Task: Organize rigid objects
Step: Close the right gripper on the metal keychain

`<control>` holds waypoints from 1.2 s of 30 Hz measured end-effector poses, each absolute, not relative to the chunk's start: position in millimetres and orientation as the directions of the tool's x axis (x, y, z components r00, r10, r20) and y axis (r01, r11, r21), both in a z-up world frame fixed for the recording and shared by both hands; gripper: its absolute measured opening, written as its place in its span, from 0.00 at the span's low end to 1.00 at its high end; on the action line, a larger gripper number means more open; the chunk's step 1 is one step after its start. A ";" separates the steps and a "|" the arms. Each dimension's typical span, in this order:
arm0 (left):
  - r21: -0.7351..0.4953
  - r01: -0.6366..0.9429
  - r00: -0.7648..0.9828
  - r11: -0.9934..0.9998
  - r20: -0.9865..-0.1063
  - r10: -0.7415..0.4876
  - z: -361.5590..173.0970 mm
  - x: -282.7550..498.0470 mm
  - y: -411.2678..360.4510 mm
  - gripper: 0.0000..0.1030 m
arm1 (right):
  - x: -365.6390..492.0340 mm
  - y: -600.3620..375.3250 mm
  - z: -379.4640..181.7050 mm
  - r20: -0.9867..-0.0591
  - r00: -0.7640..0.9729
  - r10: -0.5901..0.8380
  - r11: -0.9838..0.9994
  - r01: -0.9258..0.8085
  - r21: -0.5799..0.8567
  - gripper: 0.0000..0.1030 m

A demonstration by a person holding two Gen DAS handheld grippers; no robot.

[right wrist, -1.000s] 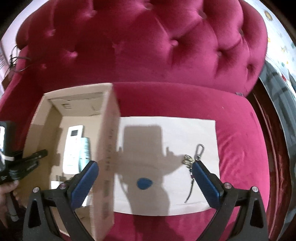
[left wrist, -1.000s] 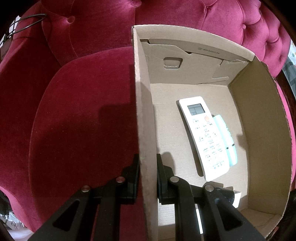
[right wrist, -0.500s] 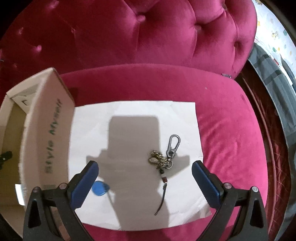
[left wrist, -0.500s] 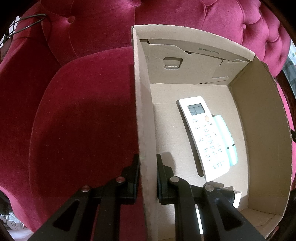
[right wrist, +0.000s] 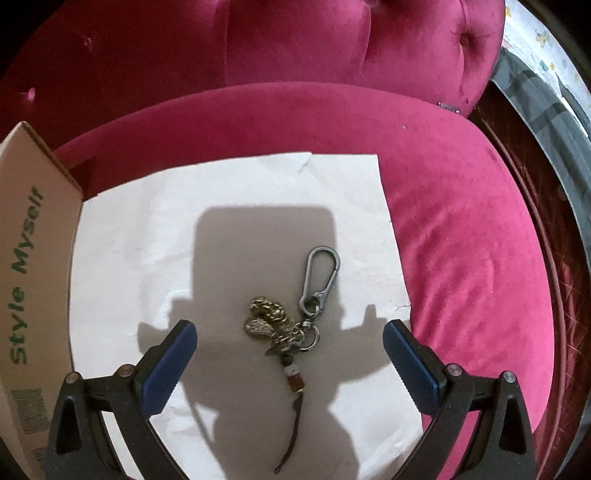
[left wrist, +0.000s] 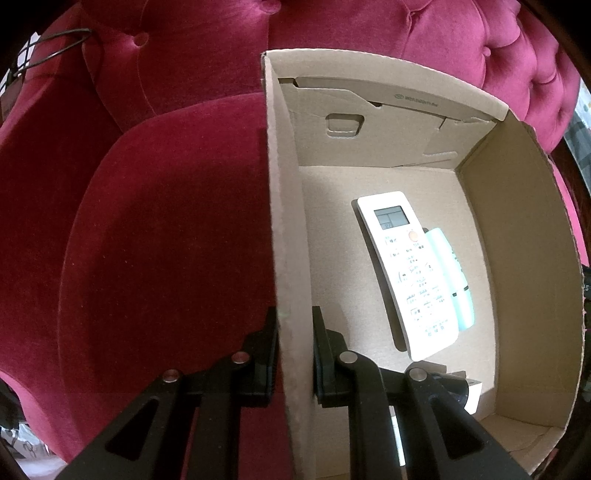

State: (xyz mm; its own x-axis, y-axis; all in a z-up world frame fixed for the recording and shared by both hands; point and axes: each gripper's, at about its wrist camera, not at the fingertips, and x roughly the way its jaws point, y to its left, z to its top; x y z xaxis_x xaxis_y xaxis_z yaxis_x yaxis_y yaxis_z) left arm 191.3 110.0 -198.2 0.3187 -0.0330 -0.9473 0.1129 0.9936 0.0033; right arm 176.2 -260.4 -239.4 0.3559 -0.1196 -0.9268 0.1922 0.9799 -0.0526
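My left gripper (left wrist: 293, 328) is shut on the left wall of an open cardboard box (left wrist: 284, 236), one finger outside and one inside. Inside the box lie a white remote control (left wrist: 410, 273) and a pale green remote (left wrist: 452, 280) beside it. In the right wrist view my right gripper (right wrist: 290, 330) stands wide open above a keychain (right wrist: 291, 325) with a brass charm, a grey carabiner (right wrist: 321, 277) and a beaded cord. The keychain lies on a white paper sheet (right wrist: 122, 240), between the blue pads (right wrist: 168, 365), which do not touch it.
Everything rests on a red velvet sofa seat (right wrist: 461, 229) with a tufted backrest (left wrist: 406, 29). The box's outer wall (right wrist: 26, 280), printed in green letters, borders the paper on the left. Grey fabric (right wrist: 554, 122) lies beyond the sofa at right.
My right gripper has swung right and come down from over the box edge to above the keychain, which now looks larger. The blue tag has left the view. My left gripper has not moved.
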 end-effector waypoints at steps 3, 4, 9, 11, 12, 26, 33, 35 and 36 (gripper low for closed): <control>0.005 0.114 0.318 0.993 -0.948 -0.032 -198.6 191.6 110.0 0.16 | 180.9 -266.2 -245.3 -0.929 0.351 -0.118 0.979 0.199 -0.050 1.00; 0.005 0.115 0.318 0.993 -0.948 -0.032 -198.7 191.8 110.0 0.16 | 182.0 -266.8 -247.0 -0.931 0.347 -0.116 0.979 0.200 -0.047 1.00; 0.002 0.114 0.317 0.994 -0.948 -0.034 -199.5 192.3 110.6 0.16 | 191.5 -271.4 -254.4 -0.937 0.334 -0.101 0.978 0.205 -0.032 0.99; 0.002 0.113 0.316 0.994 -0.948 -0.034 -199.5 192.3 110.7 0.16 | 194.2 -276.2 -256.8 -0.939 0.333 -0.090 0.978 0.209 -0.020 0.99; 0.002 0.113 0.317 0.994 -0.948 -0.034 -199.5 192.3 110.8 0.16 | 197.1 -278.1 -258.2 -0.940 0.331 -0.082 0.978 0.211 -0.011 0.99; 0.005 0.113 0.318 0.994 -0.948 -0.031 -199.2 191.8 110.7 0.16 | 180.8 -287.2 -247.7 -0.931 0.359 -0.063 0.980 0.200 0.011 0.55; 0.008 0.113 0.318 0.994 -0.948 -0.028 -199.0 191.5 109.9 0.16 | 179.3 -279.6 -240.4 -0.938 0.341 -0.056 0.985 0.173 0.005 0.27; 0.009 0.113 0.319 0.994 -0.947 -0.027 -198.8 191.4 110.0 0.16 | 181.3 -279.2 -237.4 -0.939 0.339 -0.060 0.985 0.173 -0.001 0.24; 0.009 0.113 0.319 0.994 -0.947 -0.027 -198.8 191.4 109.6 0.16 | 182.0 -277.9 -233.1 -0.938 0.341 -0.062 0.984 0.178 -0.001 0.23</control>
